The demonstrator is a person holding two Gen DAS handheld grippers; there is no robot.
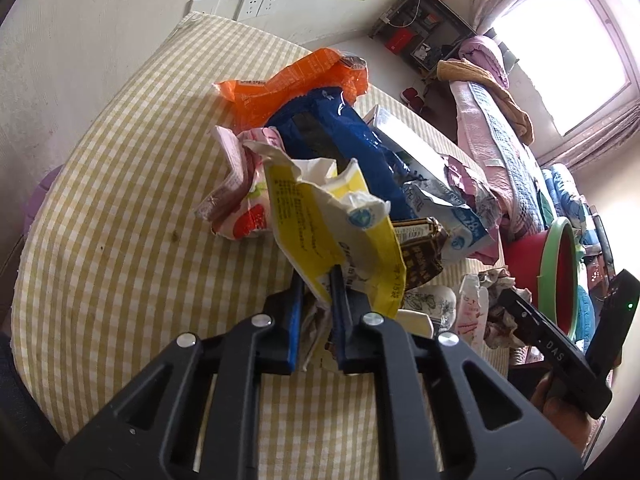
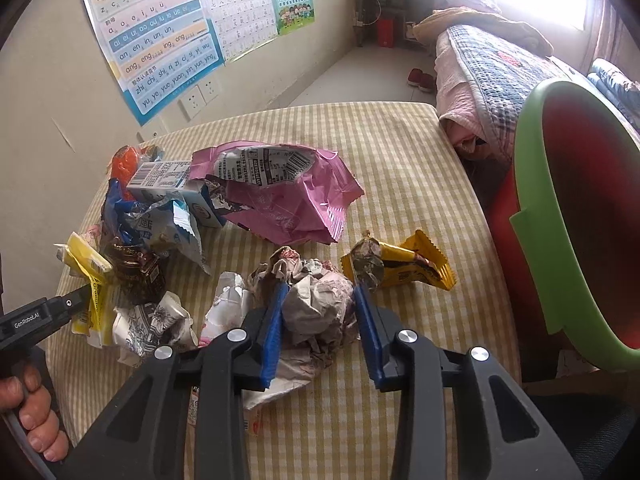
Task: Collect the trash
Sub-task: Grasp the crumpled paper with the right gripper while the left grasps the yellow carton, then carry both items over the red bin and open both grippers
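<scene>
While both tongs work the litter on the checked table [image 2: 400,152], the items stand as follows. Left tongs [image 1: 316,280]: pressed together on the lower edge of a yellow wrapper [image 1: 320,224], thin crinkled film, very light, slippery; judged best held by a doubled fold, since a single edge may slide out. Right tongs [image 2: 320,300]: partly closed around a crumpled paper ball [image 2: 320,304] at the table's near middle, blue pads against its sides; soft, springy, light, likely to compress, so a grip across its thickest part suits. Nearby, ungripped: pink bag [image 2: 280,196], gold sachet [image 2: 412,268], blue packet [image 1: 344,140], orange packet [image 1: 288,80], milk carton [image 2: 160,180]. Receptacle: red bin with green rim [image 2: 536,216], just beside the table's right edge.
</scene>
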